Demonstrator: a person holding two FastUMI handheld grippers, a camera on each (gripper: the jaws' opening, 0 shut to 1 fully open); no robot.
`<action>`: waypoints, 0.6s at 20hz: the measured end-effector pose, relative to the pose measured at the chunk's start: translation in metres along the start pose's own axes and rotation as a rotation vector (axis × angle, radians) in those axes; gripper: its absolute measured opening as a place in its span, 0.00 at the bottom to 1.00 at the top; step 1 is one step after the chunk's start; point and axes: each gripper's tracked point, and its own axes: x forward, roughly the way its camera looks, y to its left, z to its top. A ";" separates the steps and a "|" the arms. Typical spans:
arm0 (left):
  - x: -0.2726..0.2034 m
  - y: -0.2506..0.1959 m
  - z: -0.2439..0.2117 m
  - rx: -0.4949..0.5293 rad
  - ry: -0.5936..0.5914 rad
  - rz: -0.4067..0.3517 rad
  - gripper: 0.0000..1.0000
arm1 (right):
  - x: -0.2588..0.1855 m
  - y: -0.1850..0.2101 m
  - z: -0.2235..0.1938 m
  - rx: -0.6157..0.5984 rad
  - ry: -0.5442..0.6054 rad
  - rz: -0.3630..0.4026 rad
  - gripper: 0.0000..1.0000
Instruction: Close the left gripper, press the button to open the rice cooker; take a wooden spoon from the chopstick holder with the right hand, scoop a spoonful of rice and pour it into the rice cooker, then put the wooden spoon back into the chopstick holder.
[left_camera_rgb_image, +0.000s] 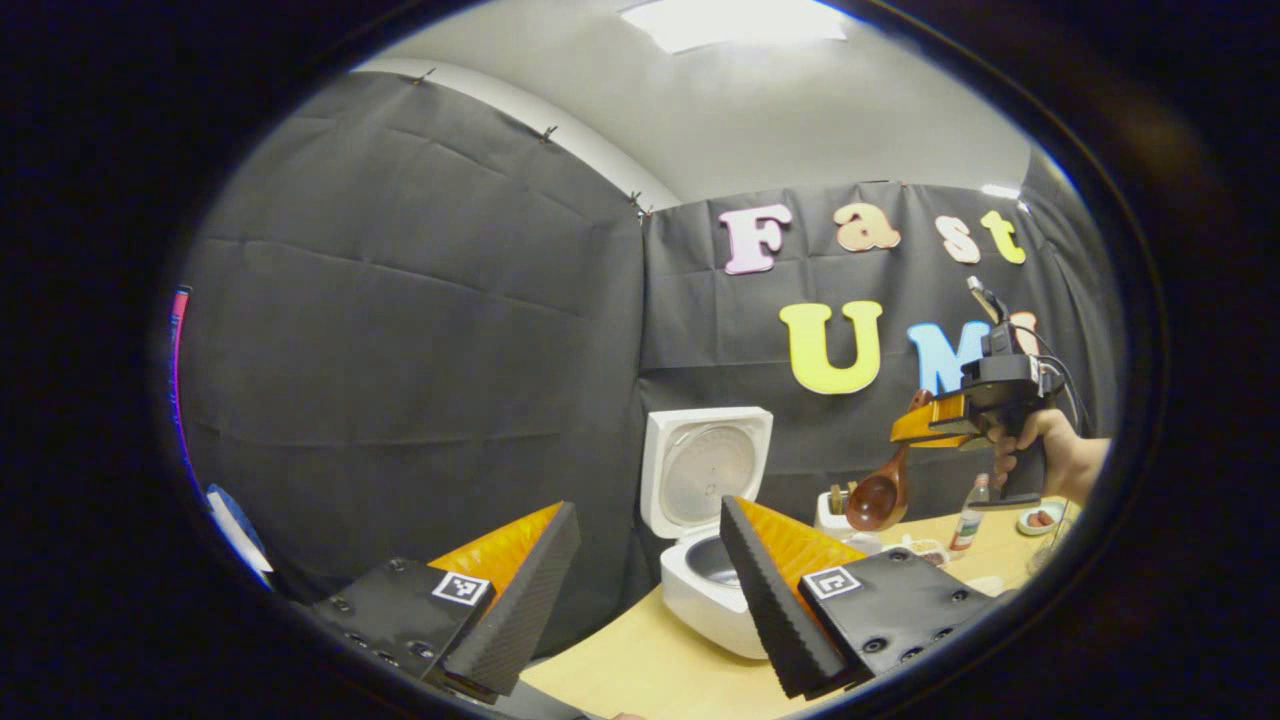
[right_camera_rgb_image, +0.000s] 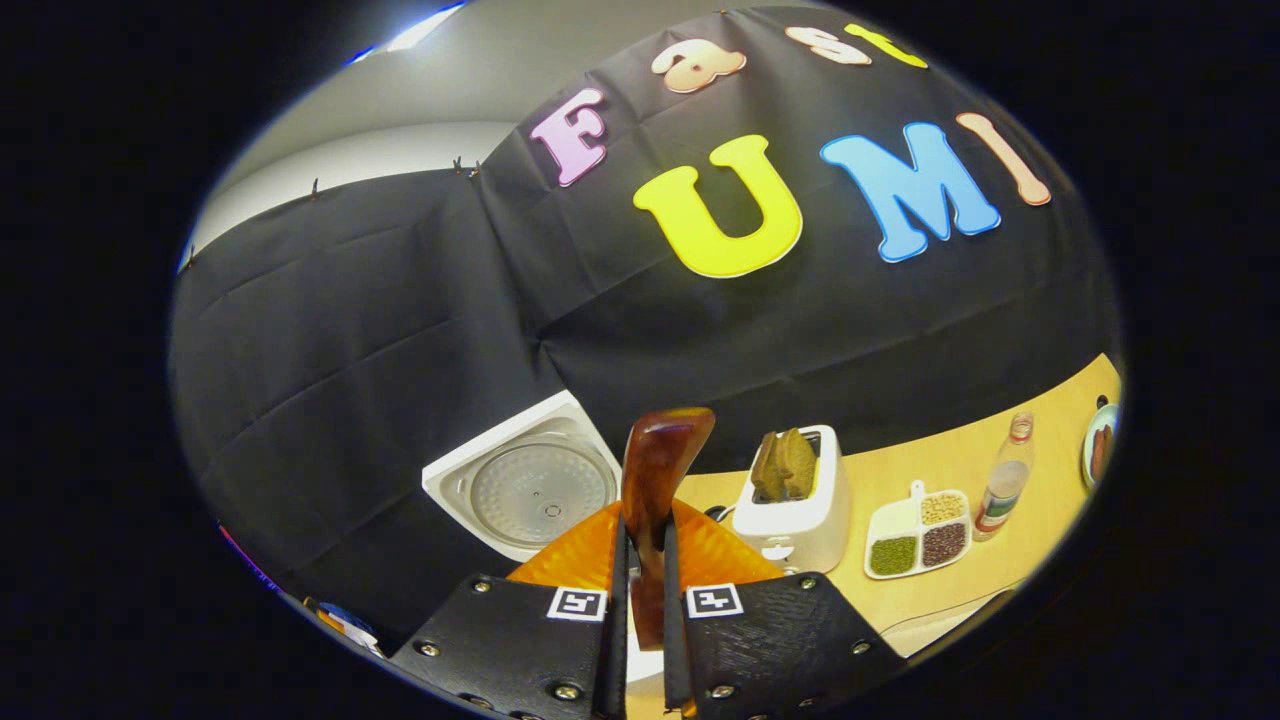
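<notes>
Wooden spoon (right_camera_rgb_image: 655, 480) bowl behind right tongs (right_camera_rgb_image: 643, 640)

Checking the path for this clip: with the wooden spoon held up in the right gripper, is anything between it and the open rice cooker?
Nothing visible. The wooden spoon hangs from the right gripper above the table, with open air across to the rice cooker, whose lid stands raised behind the pot.

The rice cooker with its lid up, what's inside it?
The rice cooker stands open, its lid raised. Inside, the left gripper view shows a metal inner pot. Its bottom is hidden by the rim and the left gripper's finger, so any rice can't be told.
</notes>
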 end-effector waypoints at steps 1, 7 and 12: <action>0.001 -0.008 0.002 -0.001 -0.004 -0.008 0.98 | -0.009 -0.009 0.003 0.005 -0.007 -0.015 0.15; 0.003 -0.049 0.009 -0.015 -0.010 -0.058 0.94 | -0.059 -0.066 0.023 0.028 -0.046 -0.106 0.15; 0.007 -0.081 0.016 -0.023 -0.014 -0.095 0.98 | -0.105 -0.118 0.038 0.040 -0.087 -0.189 0.15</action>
